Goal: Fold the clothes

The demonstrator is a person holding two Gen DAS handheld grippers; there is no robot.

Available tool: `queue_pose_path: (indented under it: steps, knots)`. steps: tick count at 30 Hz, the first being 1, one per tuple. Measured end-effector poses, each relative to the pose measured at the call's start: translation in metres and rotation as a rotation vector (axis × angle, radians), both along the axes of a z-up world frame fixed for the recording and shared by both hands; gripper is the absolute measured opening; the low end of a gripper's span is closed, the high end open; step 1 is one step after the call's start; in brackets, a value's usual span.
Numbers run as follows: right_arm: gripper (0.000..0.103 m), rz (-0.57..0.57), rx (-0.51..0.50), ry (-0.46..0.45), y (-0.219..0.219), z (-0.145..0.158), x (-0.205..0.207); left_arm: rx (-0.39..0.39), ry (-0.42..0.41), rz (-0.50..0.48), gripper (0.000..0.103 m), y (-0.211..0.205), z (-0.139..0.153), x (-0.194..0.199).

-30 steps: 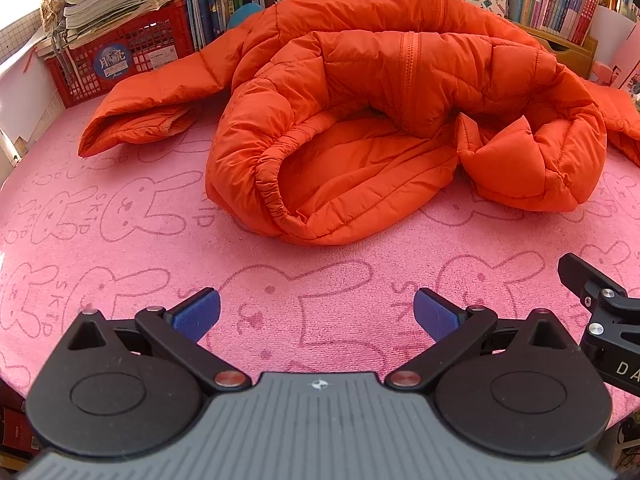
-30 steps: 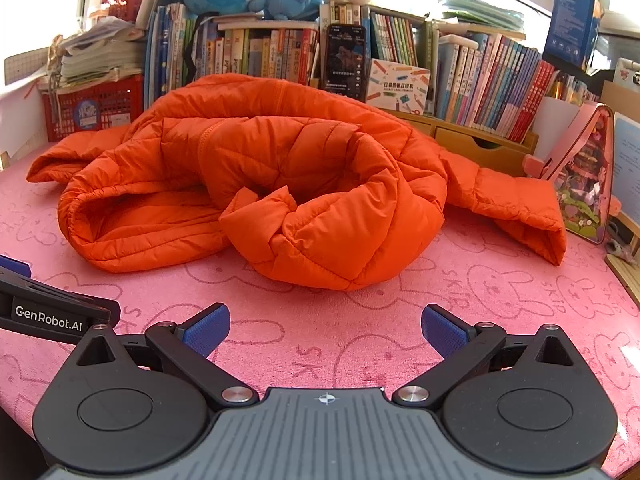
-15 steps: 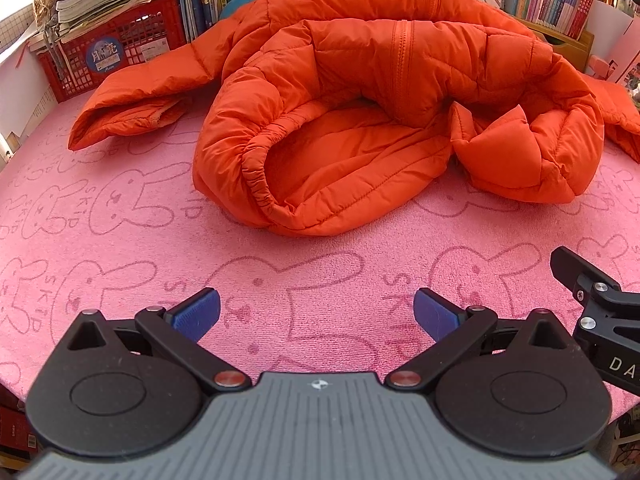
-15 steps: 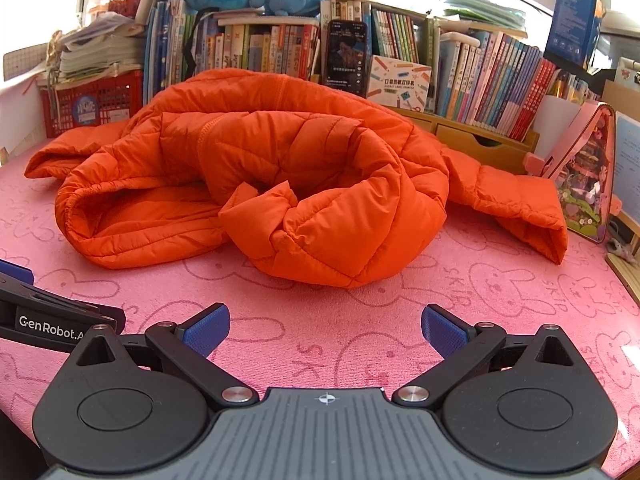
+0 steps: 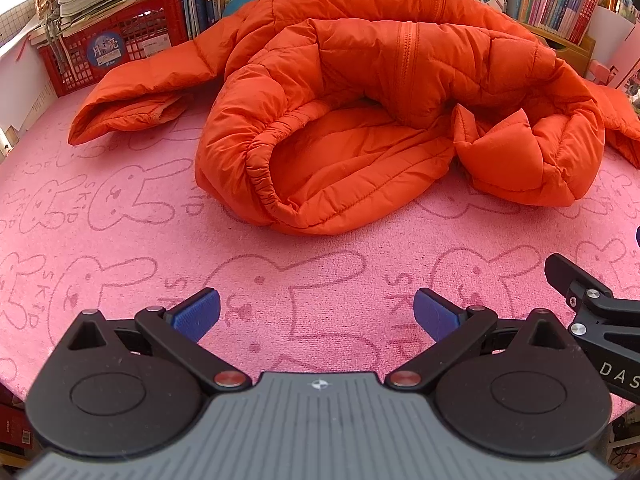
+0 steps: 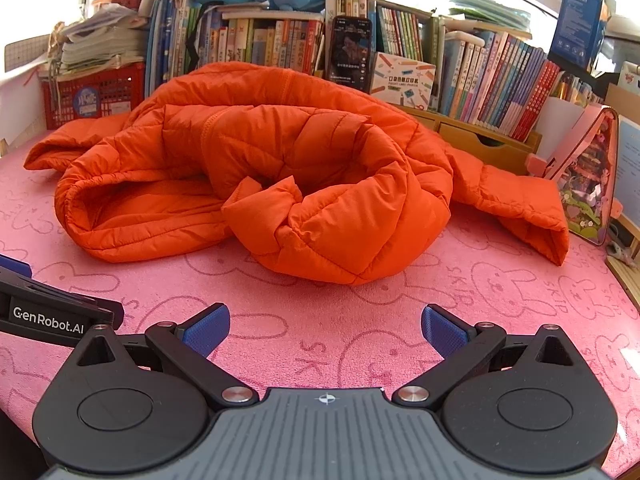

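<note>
Lying crumpled on pink cloth, orange jacket, red crate holding papers, both tools spread apart.

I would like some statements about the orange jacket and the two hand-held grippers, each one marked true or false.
1. The left hand-held gripper is open and holds nothing. True.
2. The right hand-held gripper is shut on the jacket. False: it is open, and apart from the jacket.
3. The jacket lies crumpled on a pink cloth printed with rabbits. True.
4. The jacket is already folded into a neat flat rectangle. False: it is bunched up, with one sleeve spread out to the side.
5. A red basket stands behind the jacket. True.
</note>
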State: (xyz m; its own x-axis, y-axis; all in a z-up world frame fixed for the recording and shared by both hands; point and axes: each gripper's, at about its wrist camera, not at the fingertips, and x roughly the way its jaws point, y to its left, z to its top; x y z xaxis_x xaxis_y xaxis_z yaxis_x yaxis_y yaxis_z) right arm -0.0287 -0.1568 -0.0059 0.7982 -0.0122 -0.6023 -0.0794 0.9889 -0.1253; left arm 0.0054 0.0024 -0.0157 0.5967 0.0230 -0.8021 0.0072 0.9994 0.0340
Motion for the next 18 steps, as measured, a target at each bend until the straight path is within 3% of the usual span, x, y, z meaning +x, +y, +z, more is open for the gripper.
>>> queue_pose_path:
  steps: [18]
  knots:
    - [0.103, -0.007, 0.001, 0.013, -0.0008, -0.0027, -0.001, -0.002, 0.016, -0.011, 0.103, -0.0051, -0.0035, -0.0021]
